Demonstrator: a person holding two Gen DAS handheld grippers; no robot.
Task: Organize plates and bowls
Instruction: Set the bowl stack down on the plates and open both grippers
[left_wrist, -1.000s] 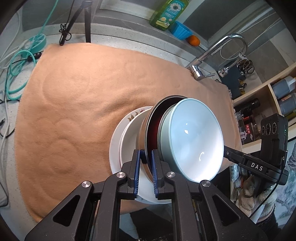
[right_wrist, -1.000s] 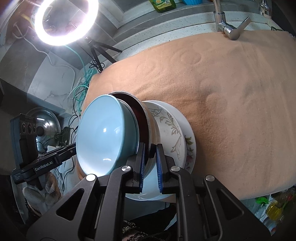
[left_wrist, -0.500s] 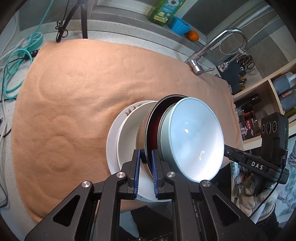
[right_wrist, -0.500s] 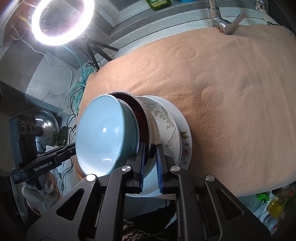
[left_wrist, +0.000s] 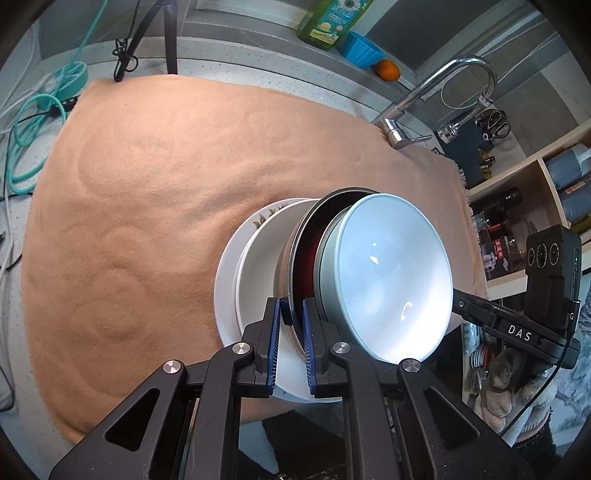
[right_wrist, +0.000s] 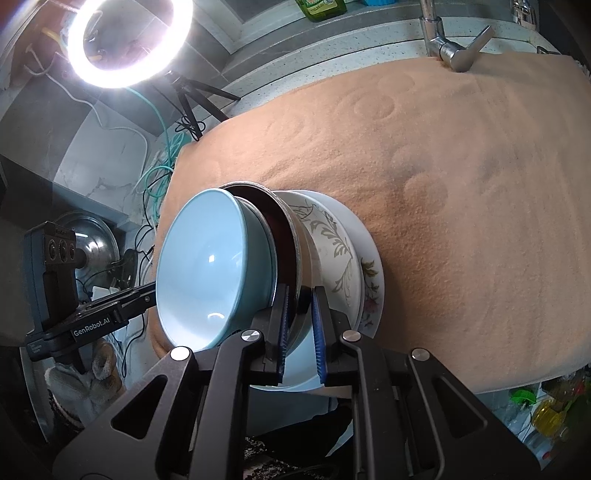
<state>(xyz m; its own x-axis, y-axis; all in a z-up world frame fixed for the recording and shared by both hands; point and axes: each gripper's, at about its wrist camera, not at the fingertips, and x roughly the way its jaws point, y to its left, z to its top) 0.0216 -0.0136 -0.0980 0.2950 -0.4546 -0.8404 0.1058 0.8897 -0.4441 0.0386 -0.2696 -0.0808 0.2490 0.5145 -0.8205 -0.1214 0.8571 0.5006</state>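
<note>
A light blue bowl (left_wrist: 391, 277) sits nested in a steel bowl with a dark red inside (left_wrist: 306, 247), over a stack of white floral plates (left_wrist: 236, 273) on the orange cloth. My left gripper (left_wrist: 291, 314) is shut on the steel bowl's near rim. My right gripper (right_wrist: 300, 310) is shut on the steel bowl's (right_wrist: 295, 236) opposite rim, beside the blue bowl (right_wrist: 207, 269) and above the floral plates (right_wrist: 343, 251). Each gripper shows in the other's view, the right one at the right (left_wrist: 517, 332), the left one at the left (right_wrist: 88, 321).
The orange cloth (left_wrist: 155, 192) covers the counter. A tap (left_wrist: 406, 122) stands at its far right. Dish soap (left_wrist: 328, 18), a blue cup and an orange sit behind. A ring light (right_wrist: 129, 40) on a tripod and teal cables (left_wrist: 33, 122) lie at the left.
Both grippers keep their hold on the steel bowl; the stack and both views have shifted slightly over the cloth, towards its near edge.
</note>
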